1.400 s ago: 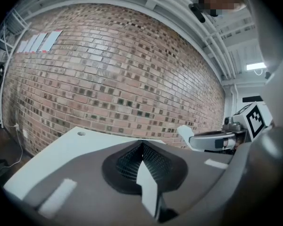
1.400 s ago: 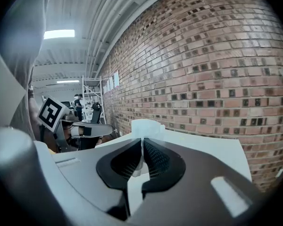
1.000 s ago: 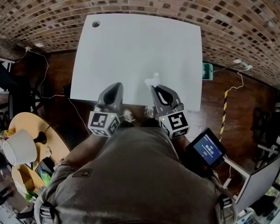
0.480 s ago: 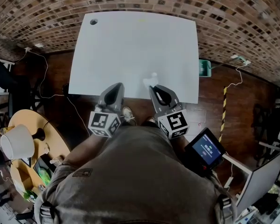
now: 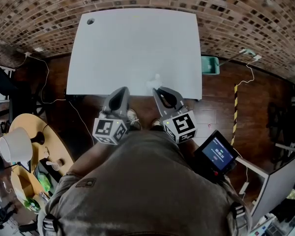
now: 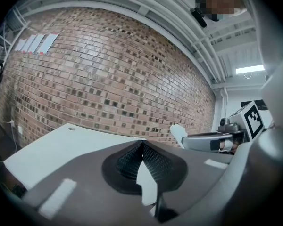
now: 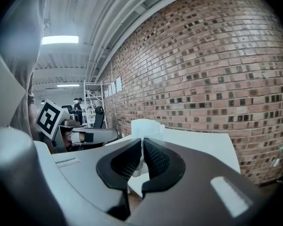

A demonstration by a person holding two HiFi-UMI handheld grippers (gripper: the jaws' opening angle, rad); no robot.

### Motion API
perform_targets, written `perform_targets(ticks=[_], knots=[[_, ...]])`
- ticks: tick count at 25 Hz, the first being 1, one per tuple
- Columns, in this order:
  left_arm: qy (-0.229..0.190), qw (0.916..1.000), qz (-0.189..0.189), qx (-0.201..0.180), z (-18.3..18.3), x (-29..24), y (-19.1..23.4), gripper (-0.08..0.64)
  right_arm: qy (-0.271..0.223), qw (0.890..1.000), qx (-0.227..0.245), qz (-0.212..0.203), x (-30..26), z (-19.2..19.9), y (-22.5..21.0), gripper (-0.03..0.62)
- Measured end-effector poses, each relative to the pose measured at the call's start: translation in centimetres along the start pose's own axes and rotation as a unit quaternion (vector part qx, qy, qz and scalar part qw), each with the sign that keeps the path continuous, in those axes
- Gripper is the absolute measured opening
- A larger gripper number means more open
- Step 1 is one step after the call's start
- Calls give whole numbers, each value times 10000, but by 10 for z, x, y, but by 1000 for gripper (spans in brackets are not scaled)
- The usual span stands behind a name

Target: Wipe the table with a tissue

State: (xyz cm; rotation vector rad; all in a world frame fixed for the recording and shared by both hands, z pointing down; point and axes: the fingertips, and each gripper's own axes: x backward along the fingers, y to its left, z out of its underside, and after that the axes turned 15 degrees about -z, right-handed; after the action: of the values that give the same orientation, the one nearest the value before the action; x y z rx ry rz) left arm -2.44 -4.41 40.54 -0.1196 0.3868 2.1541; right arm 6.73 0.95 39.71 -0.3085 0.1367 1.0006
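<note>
The white table (image 5: 137, 43) fills the upper middle of the head view, against a brick wall. My right gripper (image 5: 157, 89) hovers over the table's near edge, shut on a small white tissue (image 5: 155, 79) that sticks out past its tips. In the right gripper view, the tissue (image 7: 146, 125) stands up between the closed jaws of the right gripper (image 7: 142, 142). My left gripper (image 5: 122, 90) is beside it at the near edge, shut with nothing held. In the left gripper view, the left gripper (image 6: 140, 143) has its tips together, and the right gripper (image 6: 212, 140) with the tissue (image 6: 178, 133) shows at the right.
A cable hole (image 5: 90, 21) sits in the table's far left corner. A green box (image 5: 210, 64) lies on the wooden floor right of the table. A round wooden side table (image 5: 27, 132) with a white lamp (image 5: 12, 146) stands at the left. A device with a lit screen (image 5: 216, 154) hangs at my right hip.
Both grippers and the view have drawn back towards the table's near edge. The tissue stays in the right gripper, and both stay shut.
</note>
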Motion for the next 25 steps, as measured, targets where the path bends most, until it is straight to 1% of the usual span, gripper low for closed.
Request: perform_targets(ticks=[10,25], knots=[[-18,10000,-48,-35,4,9,-9,2,15,10000,25,-79,11,5,3,26],[-23,10000,-49,-21,7,11,-13,2,64,9998,62,-155,10,9,6,28]])
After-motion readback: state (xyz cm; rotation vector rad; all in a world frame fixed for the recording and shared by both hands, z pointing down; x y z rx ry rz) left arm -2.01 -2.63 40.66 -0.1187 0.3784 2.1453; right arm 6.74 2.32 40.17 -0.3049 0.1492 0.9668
